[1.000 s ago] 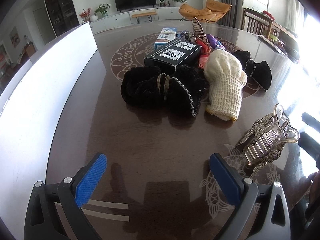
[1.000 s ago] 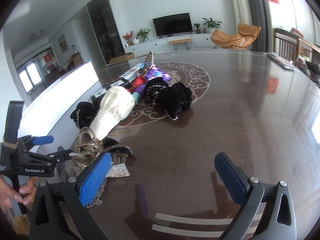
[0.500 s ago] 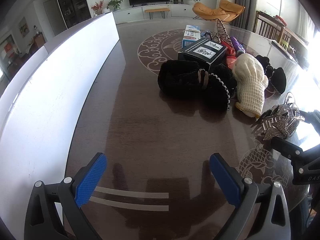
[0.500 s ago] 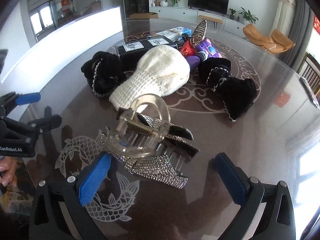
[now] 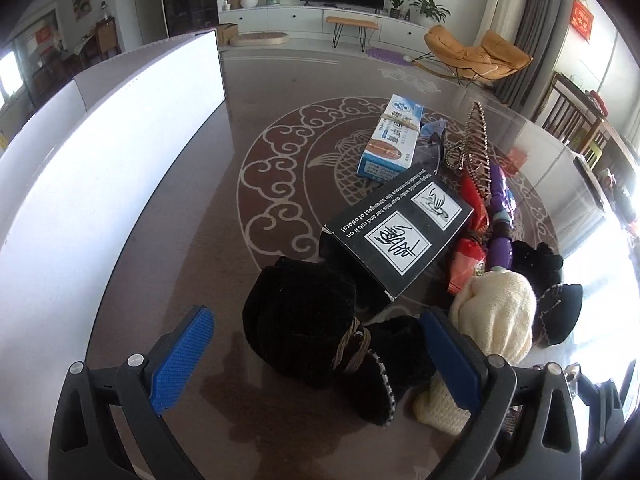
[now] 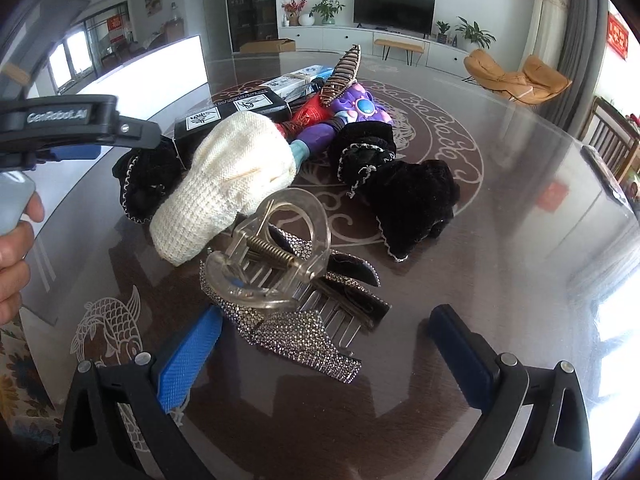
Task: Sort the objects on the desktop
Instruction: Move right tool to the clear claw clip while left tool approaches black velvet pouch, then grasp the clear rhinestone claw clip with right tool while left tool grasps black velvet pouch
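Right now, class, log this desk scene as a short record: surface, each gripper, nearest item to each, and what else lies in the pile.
surface: dark table with a fish pattern
left gripper: open, over the black hat
right gripper: open, around the clear clip, not touching it
under clip: rhinestone clips
pile: cream hat, black box, blue box, purple toy
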The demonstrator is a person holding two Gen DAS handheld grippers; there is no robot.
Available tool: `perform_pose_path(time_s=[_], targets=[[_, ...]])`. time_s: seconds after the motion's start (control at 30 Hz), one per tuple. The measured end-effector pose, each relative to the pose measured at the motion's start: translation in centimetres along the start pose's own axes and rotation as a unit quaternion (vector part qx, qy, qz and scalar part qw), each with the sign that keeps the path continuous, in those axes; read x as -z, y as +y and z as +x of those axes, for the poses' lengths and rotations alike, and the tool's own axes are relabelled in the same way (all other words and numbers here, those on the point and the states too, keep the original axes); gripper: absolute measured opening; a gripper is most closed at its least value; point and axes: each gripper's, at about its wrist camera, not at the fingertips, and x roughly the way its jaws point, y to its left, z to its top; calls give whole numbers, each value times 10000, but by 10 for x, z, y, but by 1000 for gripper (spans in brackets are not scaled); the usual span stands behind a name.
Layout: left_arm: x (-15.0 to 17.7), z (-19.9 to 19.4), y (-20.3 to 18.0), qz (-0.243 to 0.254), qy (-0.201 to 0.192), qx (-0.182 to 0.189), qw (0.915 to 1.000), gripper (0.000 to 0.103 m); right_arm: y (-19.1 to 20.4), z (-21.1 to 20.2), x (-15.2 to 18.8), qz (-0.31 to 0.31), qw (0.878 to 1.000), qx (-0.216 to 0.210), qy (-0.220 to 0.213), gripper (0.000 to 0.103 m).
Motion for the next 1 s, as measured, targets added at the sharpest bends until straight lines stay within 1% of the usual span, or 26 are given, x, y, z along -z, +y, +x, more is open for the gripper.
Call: perform_pose_path(time_s=[0.03, 0.1, 0.17, 0.23, 0.33, 0.43, 0.6, 0.67, 0.83, 1.0], targets=[[1, 8, 0, 67, 96, -131, 9998, 103, 0, 0, 0, 0, 10000, 0, 0, 103], [11, 11, 6, 159, 131, -239, 9995, 103, 0, 0, 0, 0, 10000, 1, 0, 103], [24, 7, 18, 329, 96, -342, 9988, 103, 0, 0, 0, 0, 10000, 1, 0, 103], [37, -1, 33, 496, -25, -392, 9980, 103, 0, 0, 0, 0, 10000, 2, 0, 103], [46, -9, 54, 570, -70, -509, 9971, 103, 1, 0, 0, 0, 10000, 2, -1, 103], [47, -10, 61, 599, -89, -388, 9974, 103, 1, 0, 0, 1, 10000, 3, 0, 103], [36, -4, 46, 815, -206, -421, 9956, 103, 1, 0, 0, 1, 10000, 3, 0, 103], [34, -2, 41, 861, -247, -382, 9952, 103, 1, 0, 0, 1, 10000, 4, -1, 103], [34, -2, 44, 825, -281, -222, 9959, 103, 1, 0, 0, 1, 10000, 4, -1, 103], [30, 3, 46, 756, -189, -40, 9969, 103, 1, 0, 0, 1, 10000, 5, 0, 103]])
